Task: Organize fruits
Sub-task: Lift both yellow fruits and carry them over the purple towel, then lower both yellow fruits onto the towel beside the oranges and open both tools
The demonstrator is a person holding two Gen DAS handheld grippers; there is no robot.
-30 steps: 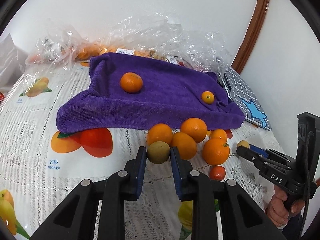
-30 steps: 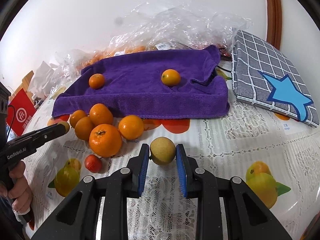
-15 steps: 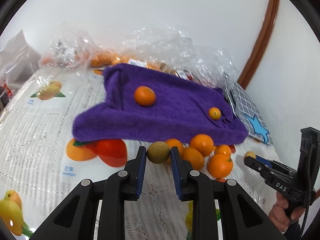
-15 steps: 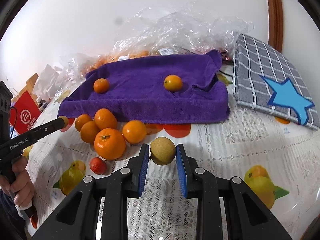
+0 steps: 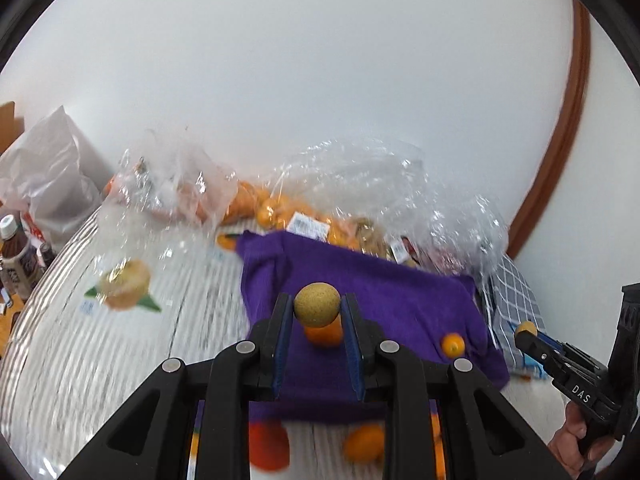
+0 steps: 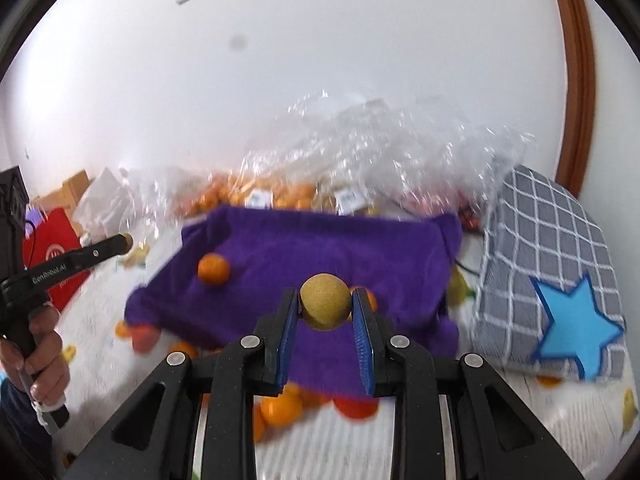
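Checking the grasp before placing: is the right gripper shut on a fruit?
Shut. The right gripper clamps a yellow-brown fruit between both fingers, above the purple towel.

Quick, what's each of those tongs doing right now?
Left tongs: closed on a yellow-brown fruit.
Right tongs: closed on a second yellow-brown fruit.

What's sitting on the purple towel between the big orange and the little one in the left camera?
Nothing: in the left wrist view the purple towel is bare between the big orange, partly hidden behind the left gripper's brownish fruit, and the small orange.
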